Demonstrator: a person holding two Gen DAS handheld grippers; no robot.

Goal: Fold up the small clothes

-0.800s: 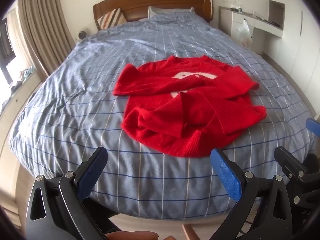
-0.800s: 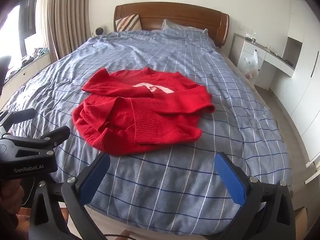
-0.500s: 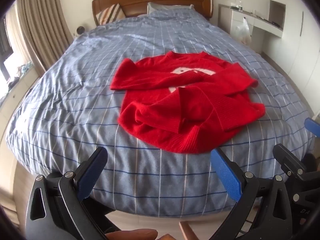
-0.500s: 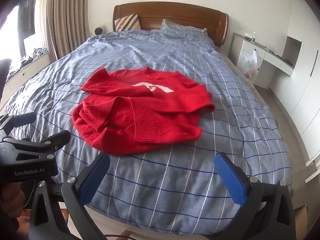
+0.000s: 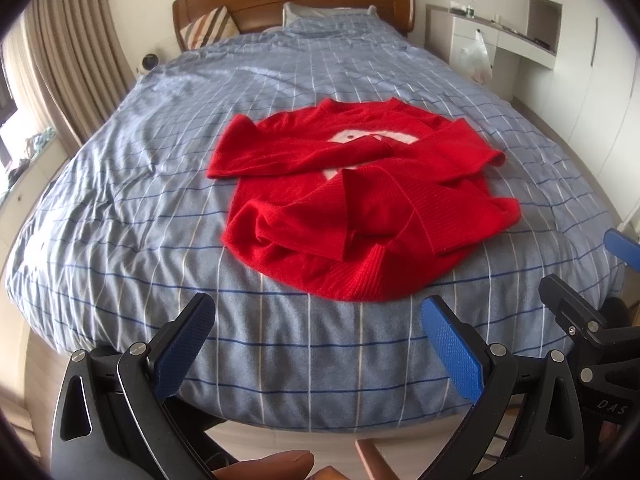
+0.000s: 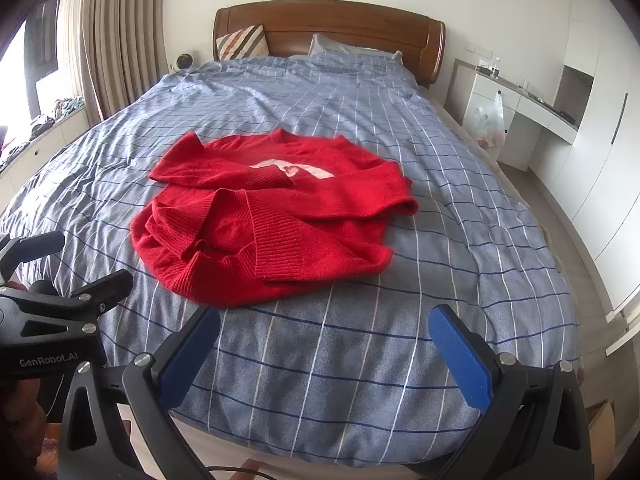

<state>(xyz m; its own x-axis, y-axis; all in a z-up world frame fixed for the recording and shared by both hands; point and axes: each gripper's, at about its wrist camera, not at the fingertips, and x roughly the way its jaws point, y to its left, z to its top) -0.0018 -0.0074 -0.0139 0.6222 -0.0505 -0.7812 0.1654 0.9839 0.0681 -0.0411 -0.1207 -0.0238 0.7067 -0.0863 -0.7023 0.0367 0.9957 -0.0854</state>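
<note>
Both grippers hang over the foot of the bed, jaws spread as wide as they go, nothing between them: left gripper, right gripper. Just past them a strip of bare checked duvet, then the red sweater lying rumpled mid-bed, hem flipped up, both sleeves crossed over the chest. Further off a striped cushion and the wooden headboard. Risks, judged from here: pinching the duvet along with the knit, or grabbing a stacked layer instead of a single edge, so the sweater bunches rather than flattens.
</note>
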